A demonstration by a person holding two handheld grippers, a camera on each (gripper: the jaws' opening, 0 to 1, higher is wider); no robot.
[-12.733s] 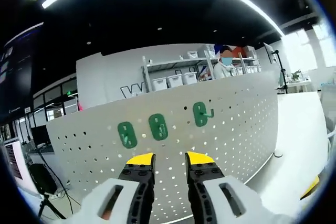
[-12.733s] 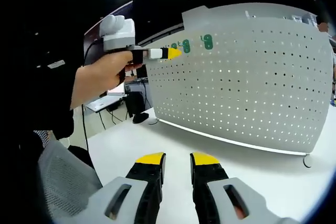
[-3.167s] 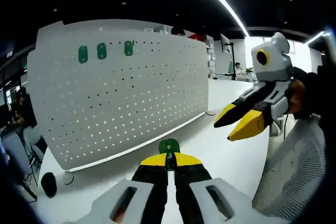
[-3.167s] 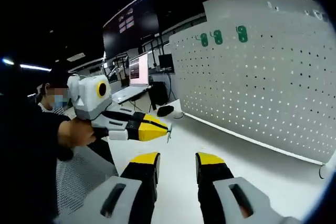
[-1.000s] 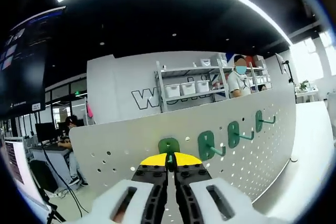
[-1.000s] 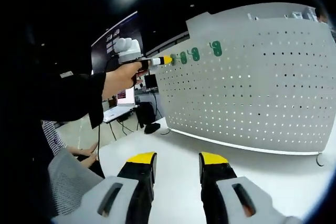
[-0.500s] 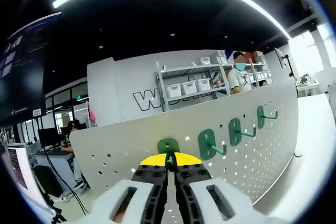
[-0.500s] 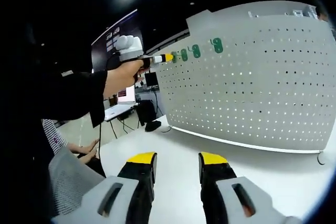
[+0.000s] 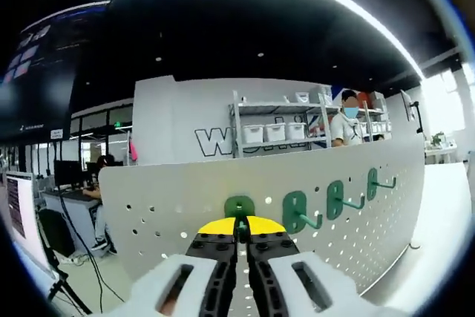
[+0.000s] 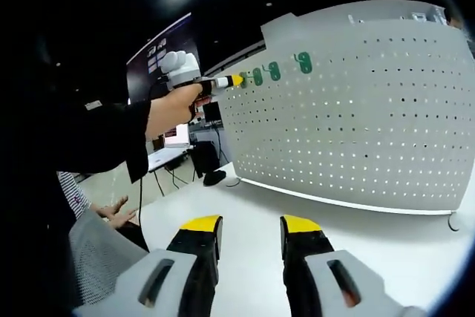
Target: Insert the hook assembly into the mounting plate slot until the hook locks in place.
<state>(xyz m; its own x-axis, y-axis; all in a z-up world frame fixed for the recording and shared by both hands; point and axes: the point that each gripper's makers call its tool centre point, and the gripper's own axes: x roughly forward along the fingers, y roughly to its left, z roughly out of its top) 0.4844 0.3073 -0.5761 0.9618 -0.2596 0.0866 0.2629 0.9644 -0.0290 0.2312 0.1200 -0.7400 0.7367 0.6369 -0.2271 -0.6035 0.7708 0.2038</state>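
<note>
Still pinched in left claw [image 9: 239,226], green hook [image 9: 239,207] meets pegboard [image 9: 185,198].

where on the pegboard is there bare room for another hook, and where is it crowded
Free: the pegboard below the hook row down to the white table. Crowded: the top row, where three green hooks sit beside the held hook in the left gripper.

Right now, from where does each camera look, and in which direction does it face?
Left gripper view: rides the left gripper, raised near the top of the white pegboard, facing it; its jaws are shut on a green hook.
Right gripper view: rides the right gripper, low over the white table, facing the pegboard from farther back; jaws open; the person's hand and sleeve show.
Shared: the pegboard, three mounted green hooks and the left gripper.
</note>
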